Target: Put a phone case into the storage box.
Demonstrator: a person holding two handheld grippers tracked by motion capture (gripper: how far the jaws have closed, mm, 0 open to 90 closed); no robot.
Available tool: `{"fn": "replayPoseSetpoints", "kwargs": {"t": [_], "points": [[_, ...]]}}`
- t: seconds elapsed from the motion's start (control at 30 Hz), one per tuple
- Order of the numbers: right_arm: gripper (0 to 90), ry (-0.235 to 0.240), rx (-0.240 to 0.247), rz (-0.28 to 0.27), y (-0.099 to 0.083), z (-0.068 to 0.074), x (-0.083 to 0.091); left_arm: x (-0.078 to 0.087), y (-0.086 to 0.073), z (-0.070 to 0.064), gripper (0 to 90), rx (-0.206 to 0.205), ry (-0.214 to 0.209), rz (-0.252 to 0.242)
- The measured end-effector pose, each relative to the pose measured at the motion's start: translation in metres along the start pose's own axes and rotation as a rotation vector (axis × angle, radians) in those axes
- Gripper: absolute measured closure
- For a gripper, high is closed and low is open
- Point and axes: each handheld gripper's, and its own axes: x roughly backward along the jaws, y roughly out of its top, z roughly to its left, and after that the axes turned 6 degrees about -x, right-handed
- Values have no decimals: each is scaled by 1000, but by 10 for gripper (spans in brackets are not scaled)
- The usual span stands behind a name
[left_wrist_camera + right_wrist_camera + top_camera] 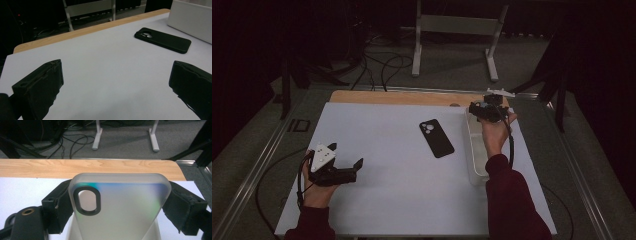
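Hidden parts: In the right gripper view, the lower end of the translucent phone case (120, 207) runs off the bottom edge, so you cannot see how far down it extends. In the high view your right hand (493, 135) and the right gripper (486, 111) cover the case almost entirely.
Hard to make out: The white tray (475, 160) under the right gripper is cut off at the bottom in the right gripper view; you cannot tell whether the case touches it.
Case appearance: Frosted, translucent, with rounded upper corners, a dark oval camera ring (87, 200) near one corner and faint green and blue tints.
Case position: Held upright above the far end of the white tray, near the wooden table edge (50, 167).
Case relative to pads: It sits between the two black pads (183, 207), which press on its long side edges; your right gripper is clamped on it.
Left gripper: Your left gripper (343, 170) rests low over the grey mat (402, 195) with its pads wide apart and empty.
Black phone: The black phone (436, 138) lies face down on the mat, between the grippers and just beside the tray.
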Motion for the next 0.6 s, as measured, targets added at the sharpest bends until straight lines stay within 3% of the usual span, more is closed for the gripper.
{"fn": "replayPoseSetpoints", "kwargs": {"t": [0.2, 0.6], "points": [[163, -9, -9, 49, -4, -1, -9, 0, 0, 0, 0, 3, -1, -3], [156, -8, -7, 33, -3, -2, -17, 0, 0, 0, 0, 6, -8, -5]]}}
